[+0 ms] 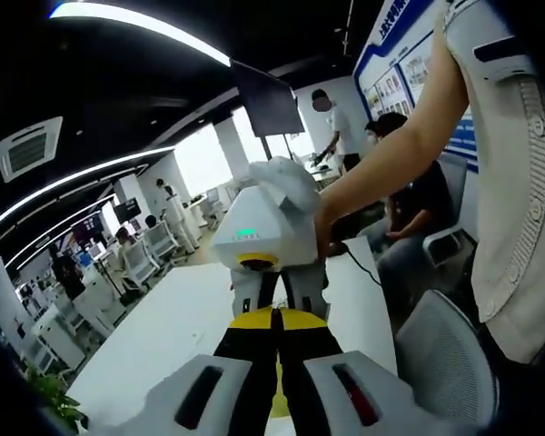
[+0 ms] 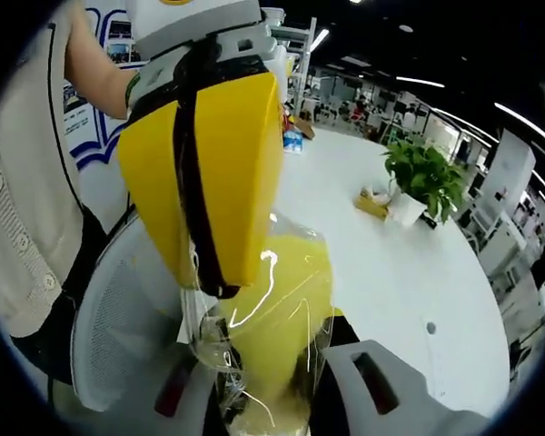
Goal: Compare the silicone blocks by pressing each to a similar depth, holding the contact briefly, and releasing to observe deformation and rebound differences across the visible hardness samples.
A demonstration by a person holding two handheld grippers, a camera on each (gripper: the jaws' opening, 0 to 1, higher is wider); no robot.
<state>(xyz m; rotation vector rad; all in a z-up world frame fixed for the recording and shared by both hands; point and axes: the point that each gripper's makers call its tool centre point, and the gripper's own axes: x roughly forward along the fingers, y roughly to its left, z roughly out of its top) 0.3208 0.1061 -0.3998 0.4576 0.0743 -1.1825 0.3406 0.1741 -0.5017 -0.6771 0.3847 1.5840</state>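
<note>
Right gripper (image 2: pixel 272 400) first: its two pale jaws come up from the bottom of the right gripper view, and a yellow silicone block wrapped in clear crinkly plastic (image 2: pixel 277 327) sits between them, so it's clamped on that block as far as I can see. The wrap catches the light in thin white streaks. Right above and touching the block is the left gripper (image 2: pixel 204 173), coming in from the top with its big yellow pads closed together, a dark seam running down the middle, tips pressed down onto the wrapped block.

Flip to the left gripper view and the left gripper (image 1: pixel 274 354) has its yellow-and-black jaws squeezed flat against each other with no gap, a sliver of yellow block (image 1: pixel 282 400) peeking out low between the pale bases. Just past the tips is the white body of the right gripper (image 1: pixel 259 232) with a small green light on it, held by a person's hand (image 1: pixel 295 195) and bare forearm.

Further out: a white table (image 2: pixel 409 272) holding a small potted plant (image 2: pixel 422 182), a grey mesh office chair (image 2: pixel 127 318) just beside the person in a beige shirt (image 2: pixel 23 209), and an open office with ceiling light strips, desks and a few people in the background.
</note>
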